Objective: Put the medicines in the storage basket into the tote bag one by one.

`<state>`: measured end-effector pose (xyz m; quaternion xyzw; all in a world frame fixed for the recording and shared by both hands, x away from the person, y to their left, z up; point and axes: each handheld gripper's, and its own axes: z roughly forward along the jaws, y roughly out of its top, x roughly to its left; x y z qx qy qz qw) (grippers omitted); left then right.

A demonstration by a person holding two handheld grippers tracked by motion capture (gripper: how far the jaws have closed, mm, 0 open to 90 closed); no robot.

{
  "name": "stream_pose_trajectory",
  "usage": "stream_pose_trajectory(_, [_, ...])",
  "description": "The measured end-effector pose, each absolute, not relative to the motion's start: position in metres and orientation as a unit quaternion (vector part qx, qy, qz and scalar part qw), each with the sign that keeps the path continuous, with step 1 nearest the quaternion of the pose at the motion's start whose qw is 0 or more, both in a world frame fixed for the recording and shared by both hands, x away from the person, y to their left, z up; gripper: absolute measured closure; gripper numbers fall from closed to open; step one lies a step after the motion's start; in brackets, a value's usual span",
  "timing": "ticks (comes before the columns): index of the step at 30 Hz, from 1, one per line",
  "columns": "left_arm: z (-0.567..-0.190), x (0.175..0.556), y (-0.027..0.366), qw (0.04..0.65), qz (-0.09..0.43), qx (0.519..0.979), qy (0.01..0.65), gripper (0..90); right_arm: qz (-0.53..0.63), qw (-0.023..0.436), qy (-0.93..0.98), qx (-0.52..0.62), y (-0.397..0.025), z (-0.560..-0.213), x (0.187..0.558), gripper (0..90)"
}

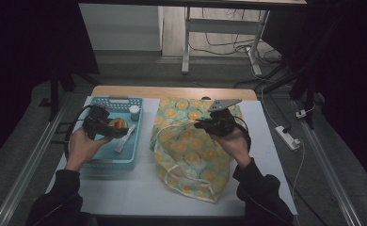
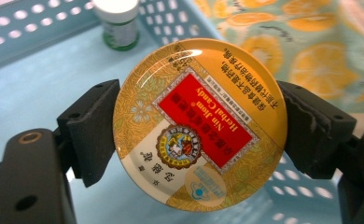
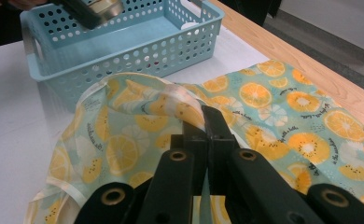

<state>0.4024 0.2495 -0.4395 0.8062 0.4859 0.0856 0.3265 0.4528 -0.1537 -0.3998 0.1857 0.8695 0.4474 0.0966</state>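
We judge the step in hand to be moving the candy tin (image 2: 199, 123) from the blue basket (image 1: 101, 164) into the fruit-print bag (image 1: 191, 155), whose mouth the right gripper (image 1: 205, 125) is lifting open. To do it well we would keep the tin level and gripped across its widest part, carry it rightward above the basket's near wall, and let go only once it sits well inside the bag's opening. Meanwhile we would hold the bag's rim high enough that the mouth stays wide and does not fold shut under the tin.

The left gripper (image 2: 189, 135) is parted about as wide as the tin and clamped on it: in the left gripper view, at the centre of the frame, one black jaw presses the tin's left edge and the other its right edge, with the lid facing the camera. In the high view the tin sits at centre left, above the basket floor.

The right gripper's jaws are brought together, nipping a fold of the bag's pale rim, seen in the lower middle of the right gripper view.

A small white-capped bottle (image 2: 119, 21) stands in the upper left of the left gripper view, well apart from the tin. A pale long packet (image 1: 125, 139) lies on the basket floor just beside the left gripper, so we would lift clear of it first
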Motion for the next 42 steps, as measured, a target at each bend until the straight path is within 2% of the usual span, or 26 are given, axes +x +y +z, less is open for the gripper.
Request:
stream_pose_trajectory(25, [-0.425, 0.354, 0.189, 0.355, 0.068, 0.844, 0.395, 20.4, 0.45, 0.096, 0.868, 0.189, -0.154, -0.401, 0.454, 89.6])
stream_pose_trajectory(42, [-0.419, 0.356, 0.125, 0.369, 0.047, 0.867, 0.332, 20.4, 0.451, 0.098, 0.864, 0.201, -0.155, -0.402, 0.456, 89.6])
